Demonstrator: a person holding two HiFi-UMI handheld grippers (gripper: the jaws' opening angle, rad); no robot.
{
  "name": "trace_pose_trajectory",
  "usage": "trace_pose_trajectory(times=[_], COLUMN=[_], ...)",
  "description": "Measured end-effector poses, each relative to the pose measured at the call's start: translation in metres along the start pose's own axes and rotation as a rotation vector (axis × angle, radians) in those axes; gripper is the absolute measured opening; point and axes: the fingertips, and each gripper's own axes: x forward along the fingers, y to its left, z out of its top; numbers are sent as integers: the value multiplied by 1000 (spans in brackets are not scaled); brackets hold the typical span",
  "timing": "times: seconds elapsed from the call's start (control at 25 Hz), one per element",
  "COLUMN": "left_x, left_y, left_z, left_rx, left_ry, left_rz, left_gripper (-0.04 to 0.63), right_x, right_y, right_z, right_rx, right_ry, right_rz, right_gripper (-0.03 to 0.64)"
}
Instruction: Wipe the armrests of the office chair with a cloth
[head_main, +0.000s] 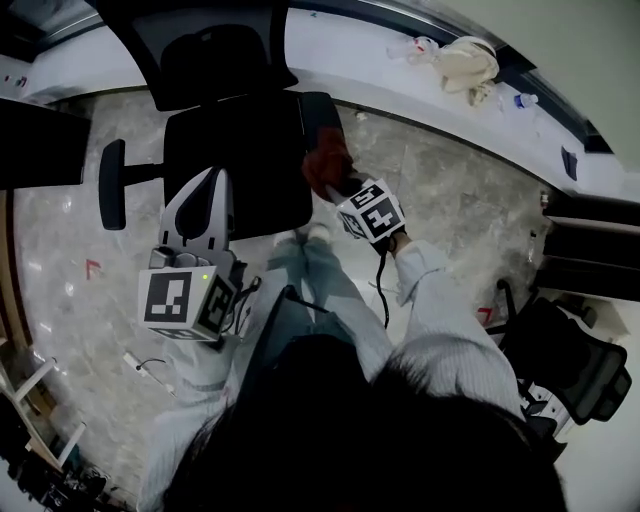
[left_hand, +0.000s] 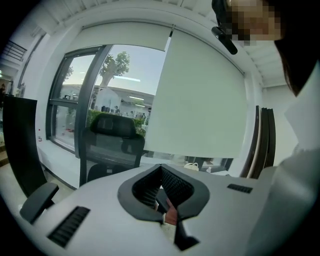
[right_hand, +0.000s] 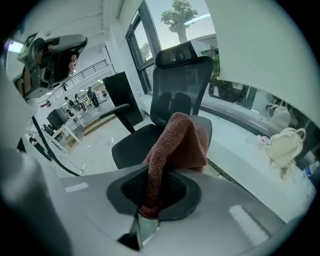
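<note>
Looking down through the head view, I see the black office chair (head_main: 235, 160) on the pale marbled floor (head_main: 440, 200), its seat just beyond the person's knees. The right gripper (head_main: 335, 186) reaches to the seat's right edge, where 1 armrest (head_main: 320, 112) runs along as a dark strip. Its 2 jaws pinch a reddish-brown cloth (head_main: 322, 165), and the cloth lies over the near end of that armrest. I cannot tell how firmly it presses.

In the right gripper view the cloth (right_hand: 177, 142) rises out of the right gripper (right_hand: 152, 186) as a folded hump. 1 end is nipped between the dark ribbed pads, and the rest hides the armrest behind it. The chair's mesh back (right_hand: 177, 87) and headrest stand beyond.

The left gripper (head_main: 212, 180) hangs over the seat's front edge, well apart from the cloth. The other armrest (head_main: 112, 185) sticks out past the seat's left edge, untouched. In the left gripper view the left gripper (left_hand: 161, 192) has its jaws pressed together with nothing between them.

A beige bag (head_main: 468, 62) sits on the white window ledge (head_main: 350, 60) behind the chair.
</note>
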Motion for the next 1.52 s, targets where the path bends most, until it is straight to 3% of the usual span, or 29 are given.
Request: trace_pose_trajectory(times=[0.16, 0.44, 0.6, 0.72, 0.8, 1.52], left_x=[0, -9, -19, -26, -27, -26], left_y=[-17, -54, -86, -102, -107, -112], left_z=[4, 68, 107, 122, 126, 121], left_rx=[13, 65, 117, 169, 202, 193], left_ry=[-8, -118, -195, -230, -237, -227], left_rz=[-36, -126, -166, -163, -166, -193], left_gripper=[3, 3, 3, 3, 3, 3], right_x=[-21, -184, -280, -323, -336, -340], right_y=[1, 51, 73, 78, 81, 84], right_z=[21, 140, 195, 211, 213, 208], right_rx=[-11, -43, -98, -94, -80, -89], right_ry=[-108, -579, -840, -961, -999, -993], right_rz=[-22, -54, -140, -225, -248, -237], right_gripper=[25, 25, 25, 25, 25, 23])
